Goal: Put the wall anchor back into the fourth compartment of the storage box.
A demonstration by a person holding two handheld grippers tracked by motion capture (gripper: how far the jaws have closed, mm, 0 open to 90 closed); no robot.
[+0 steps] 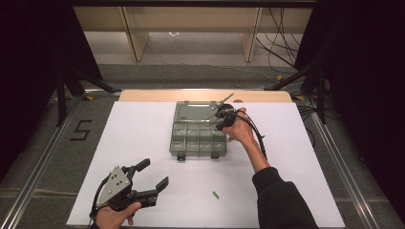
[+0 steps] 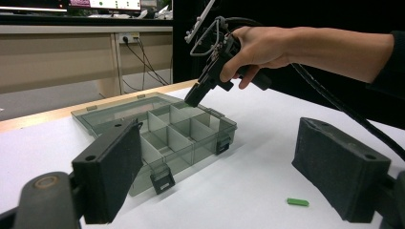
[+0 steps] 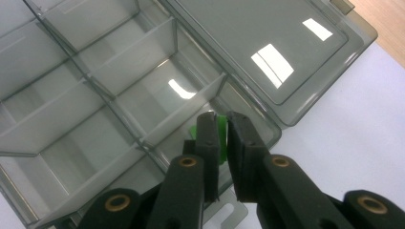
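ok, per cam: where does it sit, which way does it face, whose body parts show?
High view: above the person's side, facing forward and down on the table; both forearms and both tools show.
Left gripper view: on the left tool, facing across the table at the box; its open jaws, the right hand.
Right gripper view: on the right tool, facing down into the box; jaws pinch a green piece.
Shared: box.
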